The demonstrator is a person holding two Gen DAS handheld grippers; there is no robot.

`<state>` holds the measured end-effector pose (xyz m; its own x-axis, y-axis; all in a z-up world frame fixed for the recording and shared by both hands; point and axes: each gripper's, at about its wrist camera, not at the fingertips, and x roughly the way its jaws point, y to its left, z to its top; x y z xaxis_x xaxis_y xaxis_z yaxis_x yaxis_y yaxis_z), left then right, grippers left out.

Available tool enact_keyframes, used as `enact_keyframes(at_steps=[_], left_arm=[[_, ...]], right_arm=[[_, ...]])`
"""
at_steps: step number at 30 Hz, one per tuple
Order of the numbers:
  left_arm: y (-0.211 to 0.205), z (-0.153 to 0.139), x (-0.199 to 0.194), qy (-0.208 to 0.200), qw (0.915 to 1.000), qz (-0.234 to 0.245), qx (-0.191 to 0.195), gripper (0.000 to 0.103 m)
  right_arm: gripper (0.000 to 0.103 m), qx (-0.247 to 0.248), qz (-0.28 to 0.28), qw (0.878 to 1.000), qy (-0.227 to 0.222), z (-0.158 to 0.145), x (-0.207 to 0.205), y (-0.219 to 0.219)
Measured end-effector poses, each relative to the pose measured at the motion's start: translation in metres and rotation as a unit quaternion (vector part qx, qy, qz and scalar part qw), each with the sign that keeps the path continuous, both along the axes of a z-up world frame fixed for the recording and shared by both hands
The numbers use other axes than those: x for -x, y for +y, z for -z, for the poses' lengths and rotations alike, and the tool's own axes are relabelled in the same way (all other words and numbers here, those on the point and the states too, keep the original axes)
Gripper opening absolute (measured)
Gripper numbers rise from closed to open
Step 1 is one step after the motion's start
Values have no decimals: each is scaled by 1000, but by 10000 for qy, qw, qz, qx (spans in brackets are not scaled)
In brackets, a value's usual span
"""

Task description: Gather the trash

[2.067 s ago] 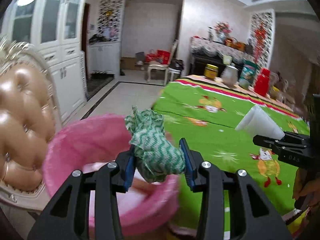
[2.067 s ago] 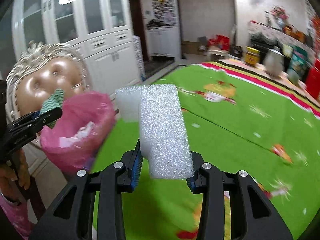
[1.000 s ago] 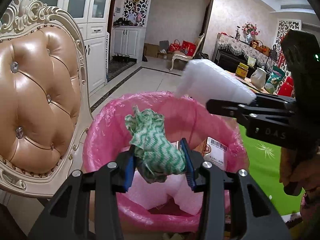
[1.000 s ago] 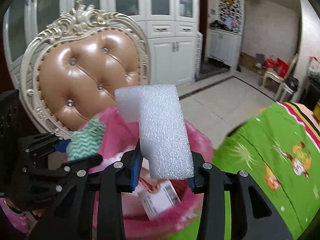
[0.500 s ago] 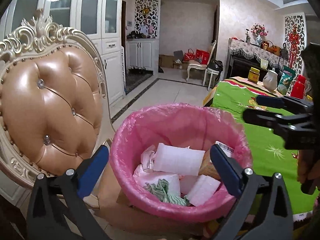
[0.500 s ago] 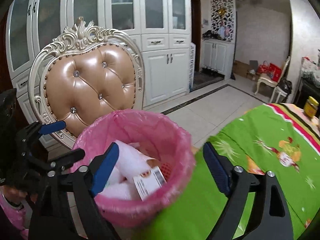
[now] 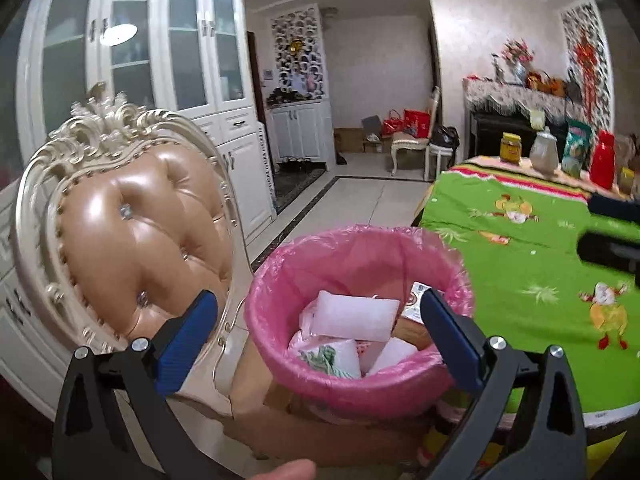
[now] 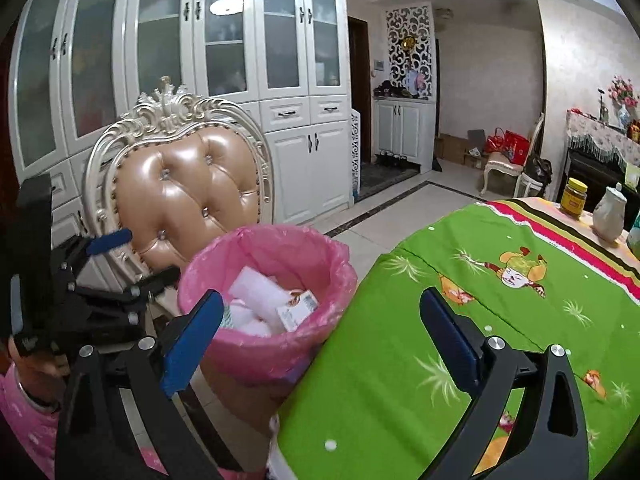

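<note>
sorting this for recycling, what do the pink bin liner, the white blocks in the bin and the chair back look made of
Pink bin liner: thin glossy plastic film, judging by its wrinkles, translucence and the frilled edge folded over the rim.
White blocks: probably packing foam; matte, soft-edged slabs, though the texture is too blurred to be sure.
Chair back: shiny tan leather or faux leather, button-tufted, in a carved cream frame, perhaps painted wood or resin.

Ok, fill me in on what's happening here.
A person is collecting trash with two handheld grippers. Both the left gripper and the right gripper are open and empty, held near the pink-lined bin that sits between the tufted chair and the green-clothed table. In the bin lie white foam pieces, a green-and-white cloth and a small printed carton. No trash shows on the visible part of the table.
</note>
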<state>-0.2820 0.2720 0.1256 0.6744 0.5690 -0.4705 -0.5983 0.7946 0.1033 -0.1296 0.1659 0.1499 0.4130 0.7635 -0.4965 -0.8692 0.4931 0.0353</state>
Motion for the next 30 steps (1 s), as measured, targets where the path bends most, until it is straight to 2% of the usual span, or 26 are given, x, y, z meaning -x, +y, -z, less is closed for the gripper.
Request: enact_keyframes(at_steps=[2, 5, 11, 14, 17, 22, 26, 30], left_arm=[[-7, -4, 9, -136, 9998, -123, -39, 98], [-17, -4, 15, -61, 10000, -71, -2, 98], [-28, 4, 22, 80, 9983, 56, 574, 98], [-37, 7, 25, 152, 9982, 34, 581, 98], [-42, 7, 28, 172, 9982, 46, 577, 98], [-52, 11, 30, 263, 9983, 206, 478, 98], [-50, 14, 31, 249, 9973, 259, 642, 98], [-51, 16, 30, 228, 9961, 437, 729, 98]], right_arm=[[93, 91, 0, 10000, -6, 3, 5, -7], [93, 164, -75, 9998, 79, 12, 9, -17], [93, 203, -171, 9993, 257, 27, 10, -25], [93, 281, -281, 9978, 532, 37, 5, -26], [93, 323, -171, 9986, 378, 42, -1, -30], [93, 137, -145, 9979, 619, 47, -8, -33], [93, 240, -110, 9991, 334, 48, -1, -28], [93, 179, -148, 9991, 361, 49, 0, -28]])
